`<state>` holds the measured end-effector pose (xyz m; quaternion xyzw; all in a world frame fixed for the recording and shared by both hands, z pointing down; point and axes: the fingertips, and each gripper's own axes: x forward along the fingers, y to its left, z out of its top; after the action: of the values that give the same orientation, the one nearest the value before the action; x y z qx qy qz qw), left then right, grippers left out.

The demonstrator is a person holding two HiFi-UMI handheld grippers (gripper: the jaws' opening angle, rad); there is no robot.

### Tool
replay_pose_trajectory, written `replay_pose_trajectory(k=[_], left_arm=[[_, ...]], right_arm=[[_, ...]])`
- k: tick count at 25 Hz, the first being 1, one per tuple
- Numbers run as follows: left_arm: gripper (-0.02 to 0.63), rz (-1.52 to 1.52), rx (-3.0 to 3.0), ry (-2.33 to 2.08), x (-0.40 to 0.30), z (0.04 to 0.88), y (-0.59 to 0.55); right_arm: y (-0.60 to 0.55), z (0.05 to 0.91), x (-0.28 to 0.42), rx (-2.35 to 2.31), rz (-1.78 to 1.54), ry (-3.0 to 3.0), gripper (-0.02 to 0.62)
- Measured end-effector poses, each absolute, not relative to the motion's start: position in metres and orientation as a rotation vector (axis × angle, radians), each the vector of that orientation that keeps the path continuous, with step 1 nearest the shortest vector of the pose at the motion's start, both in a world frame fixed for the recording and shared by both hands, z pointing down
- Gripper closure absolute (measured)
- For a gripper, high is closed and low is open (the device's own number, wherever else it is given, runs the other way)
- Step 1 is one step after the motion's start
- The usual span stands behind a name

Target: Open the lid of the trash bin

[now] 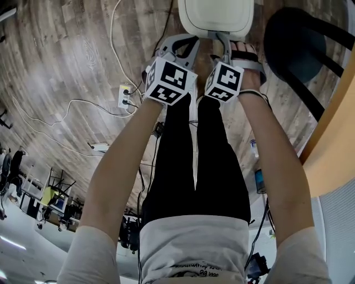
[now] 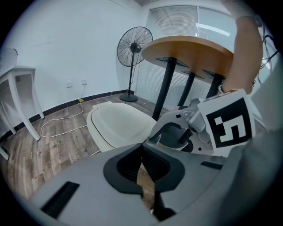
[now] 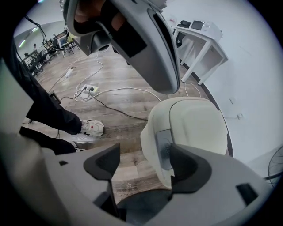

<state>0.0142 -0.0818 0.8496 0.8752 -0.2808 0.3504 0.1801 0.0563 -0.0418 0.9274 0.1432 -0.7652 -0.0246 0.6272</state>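
Observation:
A white trash bin [image 1: 216,16] with its lid down stands on the wooden floor at the top of the head view. Both grippers hang just in front of it, side by side. My left gripper [image 1: 182,44] has its pads together with nothing between them; in the left gripper view the bin [image 2: 117,126] lies beyond the left gripper [image 2: 143,165]. My right gripper [image 1: 223,44] points steeply down, and in its own view the right gripper [image 3: 143,170] is open. The bin's front edge [image 3: 194,128], with a grey panel [image 3: 162,148], sits just past the right-hand pad, untouched.
A power strip [image 1: 125,95] and white cables lie on the floor to the left. A round wooden table [image 2: 190,50] stands close on the right, with a fan [image 2: 134,46] behind the bin and a white table [image 2: 17,75] at the wall. The person's shoe [image 3: 90,127] is near.

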Motion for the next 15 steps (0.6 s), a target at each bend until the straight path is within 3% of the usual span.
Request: replay_pose_trajectory(k=[3,15], left_arm=[[0.591,0.997,2.47,-0.79,0.01,0.849,-0.078],[0.591,0.992,2.468,-0.804,0.01,0.844,-0.078]], right_arm=[[-0.038,0.93,0.053,0.324,-0.059,-1.748,0.229],[-0.036,0.93,0.053,0.32,-0.086,-1.707,0.2]])
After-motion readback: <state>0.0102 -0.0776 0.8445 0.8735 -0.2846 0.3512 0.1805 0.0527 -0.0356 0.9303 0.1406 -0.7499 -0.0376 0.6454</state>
